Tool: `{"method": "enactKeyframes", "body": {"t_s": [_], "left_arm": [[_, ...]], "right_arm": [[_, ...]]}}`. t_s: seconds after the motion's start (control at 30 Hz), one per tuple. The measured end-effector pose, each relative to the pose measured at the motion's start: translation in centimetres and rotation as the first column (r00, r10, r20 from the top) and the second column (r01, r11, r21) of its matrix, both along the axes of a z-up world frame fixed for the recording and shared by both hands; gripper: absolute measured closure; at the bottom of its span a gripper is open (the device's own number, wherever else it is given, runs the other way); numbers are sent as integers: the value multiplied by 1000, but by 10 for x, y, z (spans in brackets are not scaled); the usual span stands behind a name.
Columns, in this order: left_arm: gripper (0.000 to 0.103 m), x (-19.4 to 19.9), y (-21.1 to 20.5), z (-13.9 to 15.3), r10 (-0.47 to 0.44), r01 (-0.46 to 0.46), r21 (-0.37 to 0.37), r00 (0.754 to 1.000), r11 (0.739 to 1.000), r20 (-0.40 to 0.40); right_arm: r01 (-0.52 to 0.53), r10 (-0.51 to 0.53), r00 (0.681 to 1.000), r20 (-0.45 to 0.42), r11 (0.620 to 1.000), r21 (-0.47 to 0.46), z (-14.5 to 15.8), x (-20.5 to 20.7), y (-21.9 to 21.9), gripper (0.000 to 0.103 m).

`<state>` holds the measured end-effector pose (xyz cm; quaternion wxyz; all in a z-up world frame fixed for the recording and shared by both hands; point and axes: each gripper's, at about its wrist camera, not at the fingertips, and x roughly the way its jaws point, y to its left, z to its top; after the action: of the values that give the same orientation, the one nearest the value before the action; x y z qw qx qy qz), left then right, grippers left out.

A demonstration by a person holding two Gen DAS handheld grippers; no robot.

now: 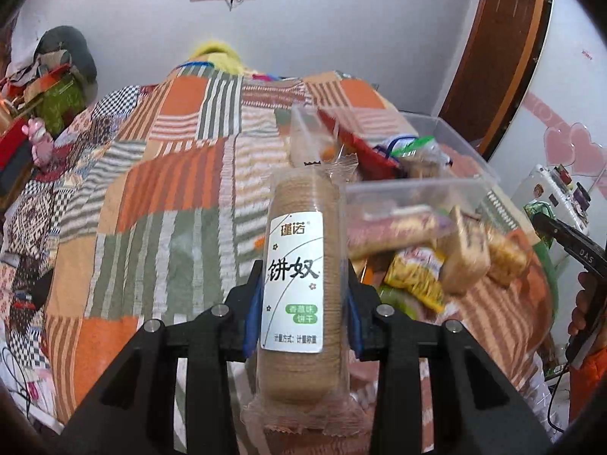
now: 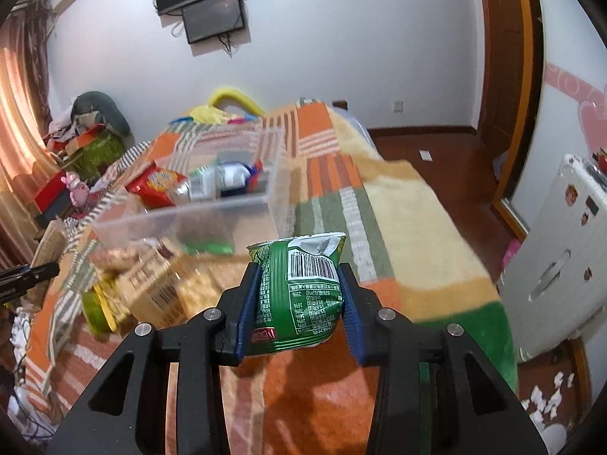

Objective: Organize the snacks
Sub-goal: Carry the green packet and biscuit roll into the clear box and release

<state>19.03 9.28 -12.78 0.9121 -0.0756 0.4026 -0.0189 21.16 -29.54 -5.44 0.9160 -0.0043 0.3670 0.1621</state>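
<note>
My left gripper (image 1: pixel 303 303) is shut on a clear-wrapped stack of round biscuits (image 1: pixel 299 265) with a white label, held above the patchwork blanket. My right gripper (image 2: pixel 299 303) is shut on a green snack bag (image 2: pixel 299 292) with a barcode facing me. A clear plastic bin (image 2: pixel 182 220) holding several snack packs sits on the bed ahead; it also shows in the left wrist view (image 1: pixel 447 185) to the right of the biscuits. Loose snack packs (image 1: pixel 436 254) lie in front of the bin, also seen in the right wrist view (image 2: pixel 159 288). The right gripper's handle (image 1: pixel 569 242) shows at the right edge.
The bed is covered by an orange, green and striped patchwork blanket (image 1: pixel 170 208). A cluttered pile of boxes and clothes (image 2: pixel 87 132) stands at the far left. A white cabinet (image 2: pixel 561 258) and wooden floor (image 2: pixel 455 174) lie right of the bed. A screen (image 2: pixel 212 15) hangs on the wall.
</note>
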Motion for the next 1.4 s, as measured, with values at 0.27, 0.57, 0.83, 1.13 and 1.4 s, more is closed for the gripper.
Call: {"method": "enactKeyframes", "body": {"t_s": [0.27,0.57,0.83,1.13,1.4], "left_arm": [[66,36,-15,23,-43,45,-28,997,999,59],[66,84,-37,40,-88,90,-23,992,996,96],[66,121,-65,39,-132,133,-4,987,991,93],[66,157,-85,28,-157,159,-36,987,987,43],[66,179,-91,11,-168,166,-72,986,983,-21]], "right_arm": [[-49,47,994,95,999,16,23,17,26,66],[-98,97,982,163,995,1,36,36,51,66],[-136,136,980,143,991,-12,32,59,69,66],[-175,177,983,53,983,-53,13,75,79,66],[-186,186,982,-11,978,-92,3,82,80,66]]}}
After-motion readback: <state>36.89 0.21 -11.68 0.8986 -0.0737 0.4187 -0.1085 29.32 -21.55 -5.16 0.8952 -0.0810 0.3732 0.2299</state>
